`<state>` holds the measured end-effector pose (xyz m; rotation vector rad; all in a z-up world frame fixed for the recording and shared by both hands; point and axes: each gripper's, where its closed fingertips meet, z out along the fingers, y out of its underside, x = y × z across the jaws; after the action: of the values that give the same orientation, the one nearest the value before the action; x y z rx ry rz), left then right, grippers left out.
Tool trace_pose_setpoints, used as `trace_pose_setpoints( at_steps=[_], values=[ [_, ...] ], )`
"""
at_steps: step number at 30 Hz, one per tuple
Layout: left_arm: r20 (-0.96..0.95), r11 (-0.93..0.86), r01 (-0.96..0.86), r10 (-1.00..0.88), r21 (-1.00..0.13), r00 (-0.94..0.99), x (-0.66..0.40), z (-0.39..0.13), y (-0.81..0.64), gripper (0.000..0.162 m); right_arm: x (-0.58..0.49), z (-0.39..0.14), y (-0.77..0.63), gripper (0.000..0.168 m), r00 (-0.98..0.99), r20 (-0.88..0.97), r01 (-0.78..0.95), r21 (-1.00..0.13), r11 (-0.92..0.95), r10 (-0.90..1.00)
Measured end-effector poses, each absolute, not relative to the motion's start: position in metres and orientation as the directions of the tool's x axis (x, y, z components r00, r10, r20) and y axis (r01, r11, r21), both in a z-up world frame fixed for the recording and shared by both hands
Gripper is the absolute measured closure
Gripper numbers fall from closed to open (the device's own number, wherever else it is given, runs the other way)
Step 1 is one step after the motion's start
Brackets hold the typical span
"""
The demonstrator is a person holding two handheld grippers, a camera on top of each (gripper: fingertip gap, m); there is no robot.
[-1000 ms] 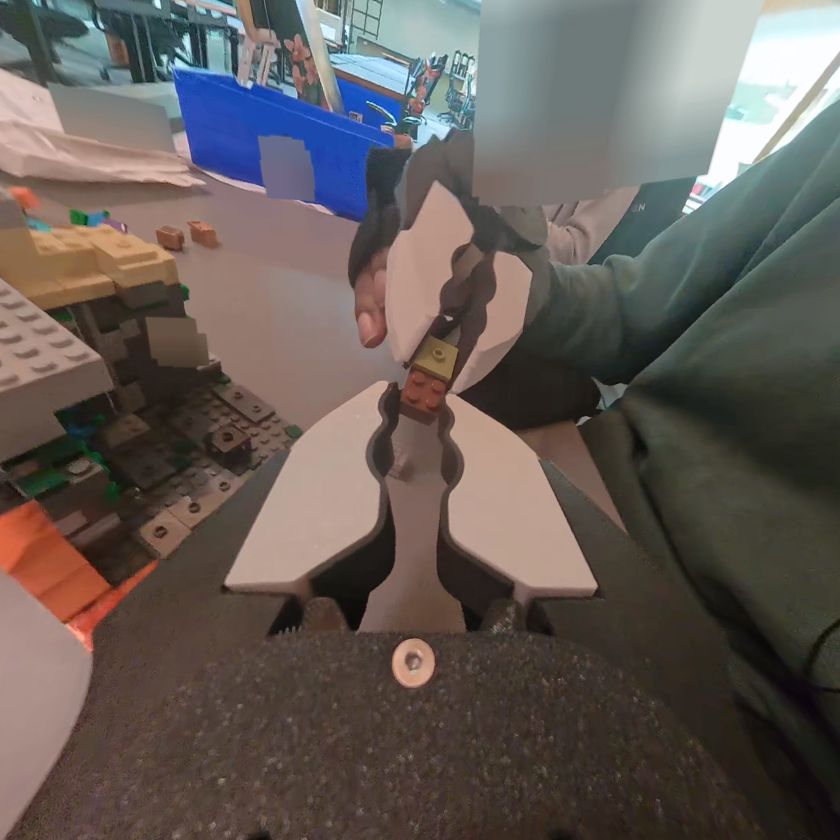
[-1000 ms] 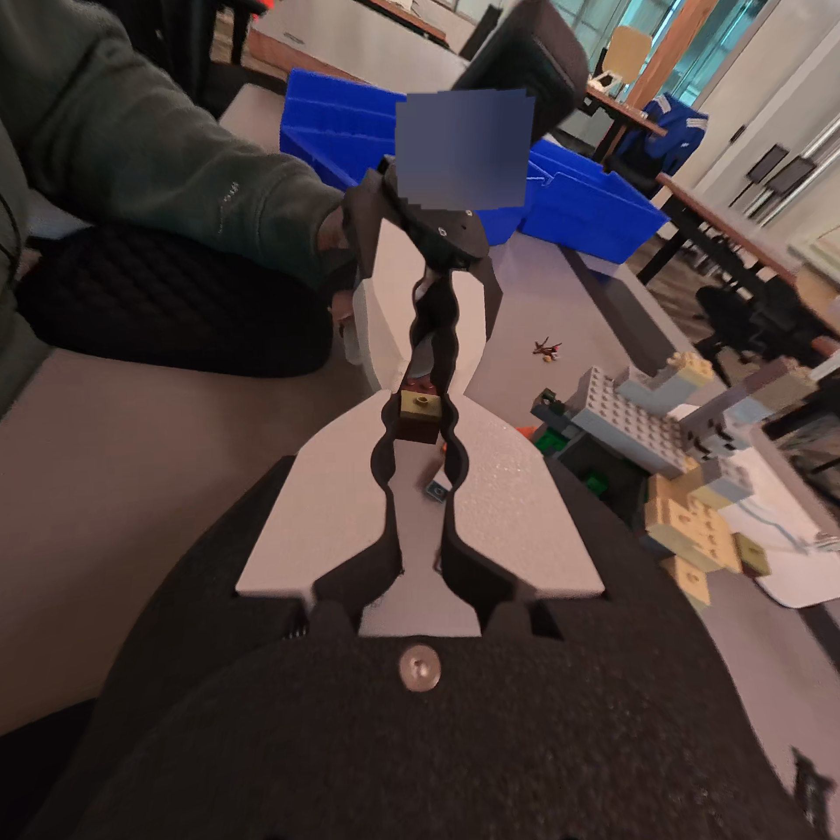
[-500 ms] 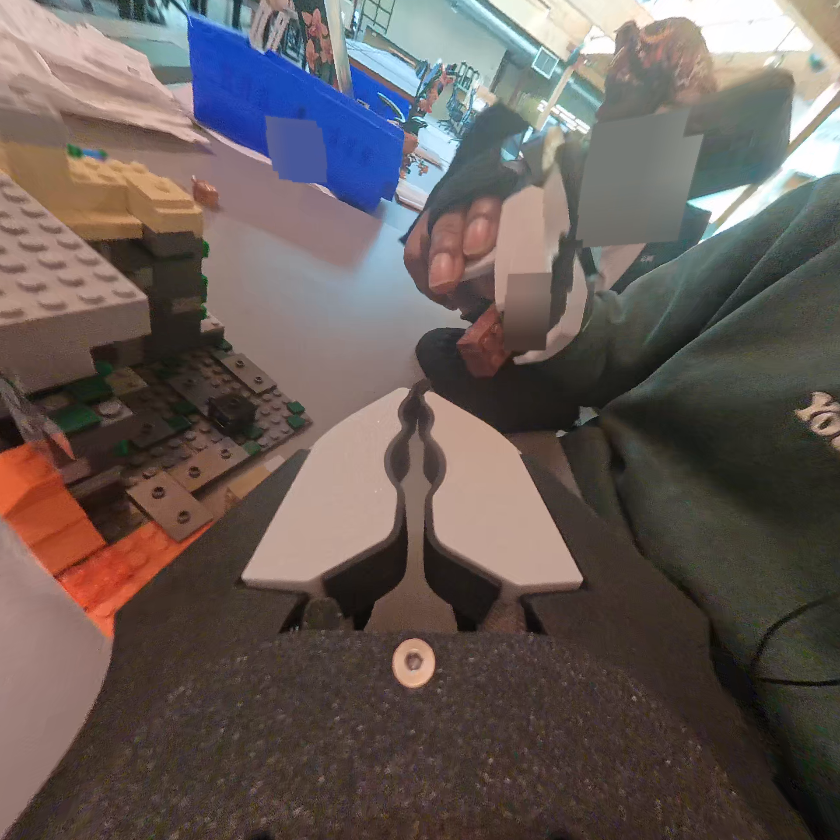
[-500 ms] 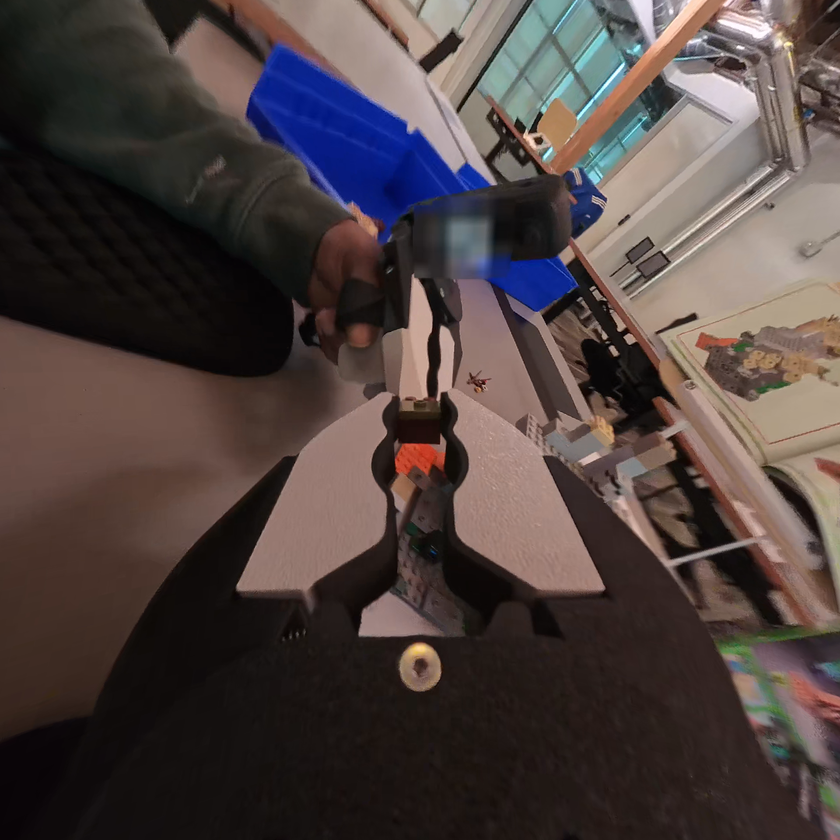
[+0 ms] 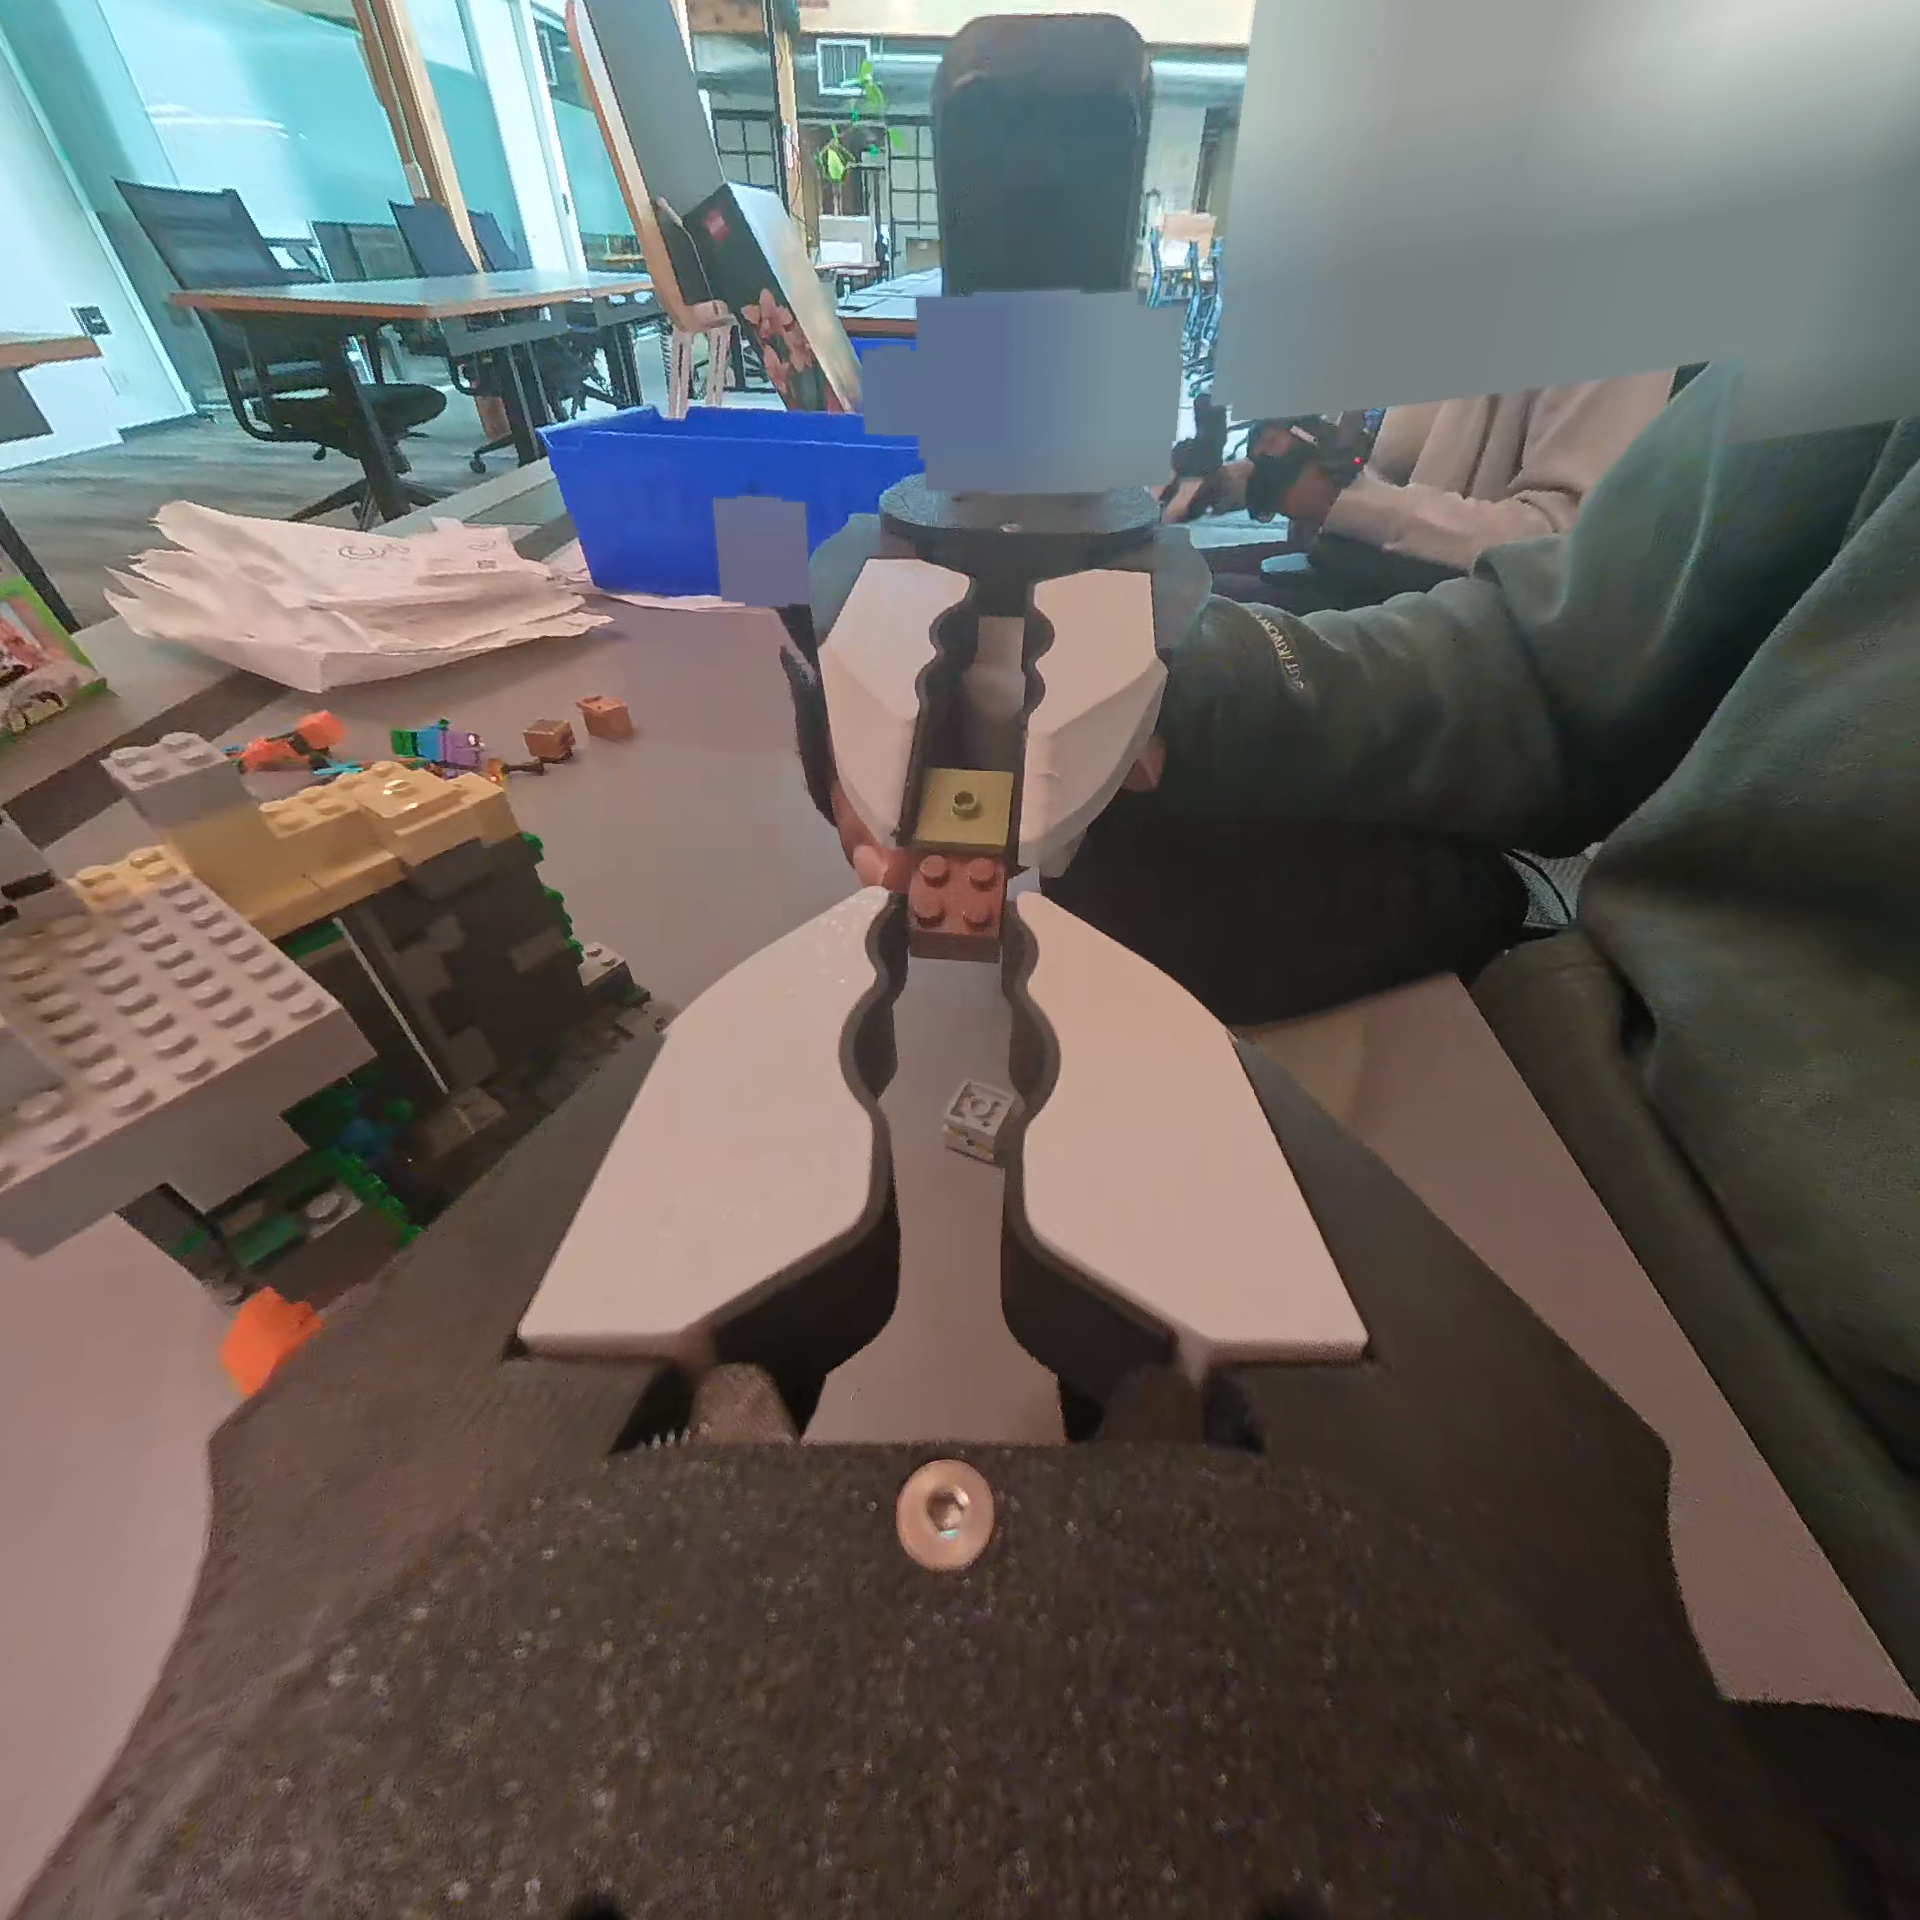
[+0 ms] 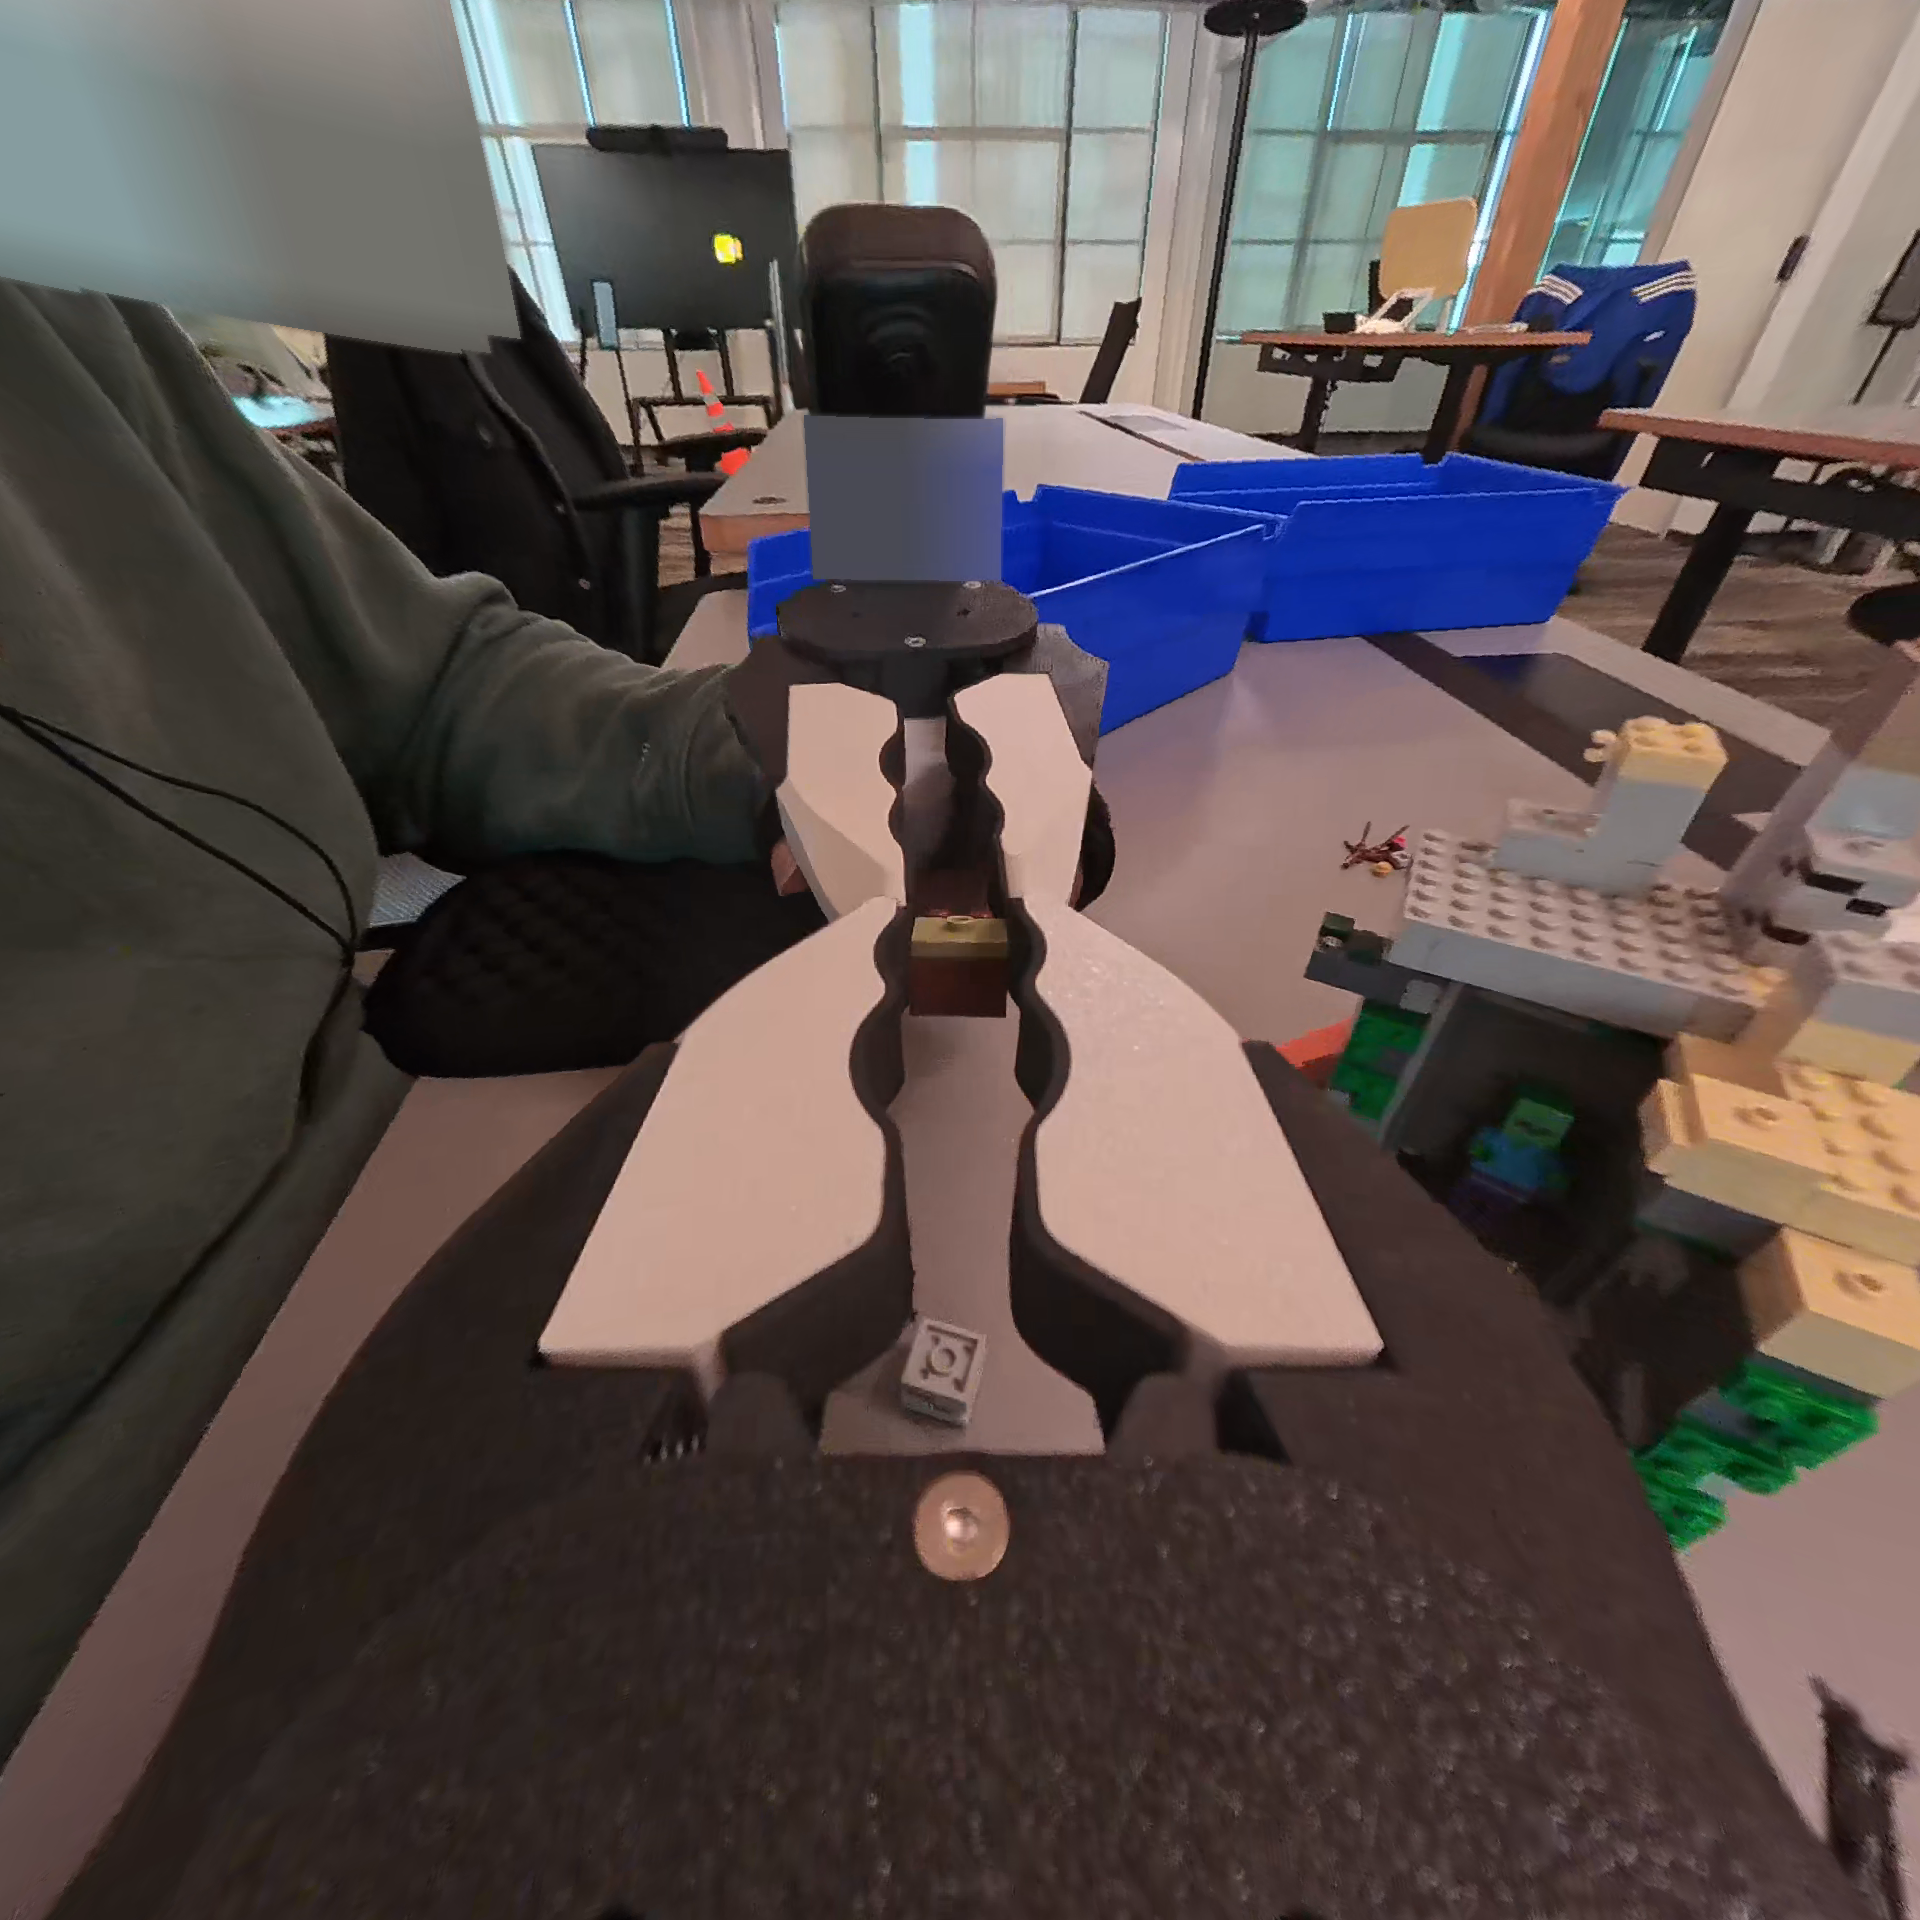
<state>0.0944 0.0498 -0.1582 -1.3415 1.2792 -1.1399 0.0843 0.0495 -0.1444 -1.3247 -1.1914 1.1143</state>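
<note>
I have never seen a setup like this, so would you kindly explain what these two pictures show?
A person holds two hand-held grippers, each carrying a camera that looks along its two fingers. In the left wrist view, the left gripper grips a brown brick; the right gripper faces it. In the right wrist view, the right gripper grips an olive-topped brick. The two bricks meet tip to tip above a grey table. On it stand a brick model, a small grey piece, loose bricks, papers and blue bins.
</note>
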Motion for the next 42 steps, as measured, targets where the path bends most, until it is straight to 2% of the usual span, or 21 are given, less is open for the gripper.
trace_pose_setpoints(
  at_steps=[4,11,17,22,27,28,29,30,32,37,40,42],
  values=[
    [-0.036,0.021,-0.221,-0.998,-0.975,0.061,0.093,-0.168,0.054,0.145,0.085,-0.156,0.054,0.151,0.112,-0.031,0.155,-0.987,-0.048,0.993],
    [-0.150,0.107,-0.321,-0.982,-0.941,0.111,0.094,-0.181,0.061,0.145,0.086,-0.171,0.061,0.149,0.179,0.066,0.299,-0.954,0.010,0.982],
    [-0.275,0.214,-0.316,-0.947,-0.924,0.164,0.093,-0.174,0.066,0.145,0.085,-0.164,0.065,0.151,0.162,-0.193,0.183,-0.958,-0.222,0.968],
    [-0.391,0.319,-0.315,-0.898,-0.894,0.201,0.093,-0.164,0.066,0.144,0.085,-0.153,0.066,0.151,0.060,-0.436,0.038,-0.898,-0.438,0.898],
    [-0.474,0.401,-0.300,-0.848,-0.866,0.235,0.093,-0.152,0.063,0.144,0.086,-0.138,0.067,0.151,-0.099,-0.644,-0.078,-0.755,-0.651,0.759],
    [-0.491,0.409,-0.316,-0.834,-0.856,0.252,0.093,-0.153,0.065,0.145,0.088,-0.132,0.069,0.164,-0.150,-0.694,-0.121,-0.694,-0.709,0.705],
    [-0.522,0.439,-0.319,-0.813,-0.840,0.258,0.094,-0.153,0.064,0.145,0.088,-0.130,0.070,0.165,-0.195,-0.735,-0.134,-0.636,-0.760,0.650],
    [-0.513,0.436,-0.302,-0.821,-0.847,0.253,0.096,-0.151,0.061,0.145,0.086,-0.132,0.068,0.165,-0.197,-0.736,-0.127,-0.635,-0.762,0.647],
    [-0.468,0.403,-0.273,-0.849,-0.874,0.246,0.097,-0.150,0.059,0.145,0.084,-0.128,0.067,0.164,-0.138,-0.668,-0.149,-0.716,-0.682,0.731],
    [-0.379,0.304,-0.297,-0.893,-0.905,0.242,0.093,-0.159,0.069,0.145,0.088,-0.128,0.075,0.164,-0.045,-0.600,-0.167,-0.784,-0.598,0.799],
    [-0.377,0.285,-0.345,-0.895,-0.894,0.237,0.091,-0.170,0.075,0.145,0.094,-0.137,0.077,0.164,0.074,-0.458,-0.068,-0.889,-0.454,0.886],
    [-0.379,0.273,-0.371,-0.890,-0.888,0.252,0.088,-0.175,0.082,0.145,0.100,-0.153,0.077,0.159,0.160,-0.313,0.086,-0.940,-0.329,0.936]
  ],
)
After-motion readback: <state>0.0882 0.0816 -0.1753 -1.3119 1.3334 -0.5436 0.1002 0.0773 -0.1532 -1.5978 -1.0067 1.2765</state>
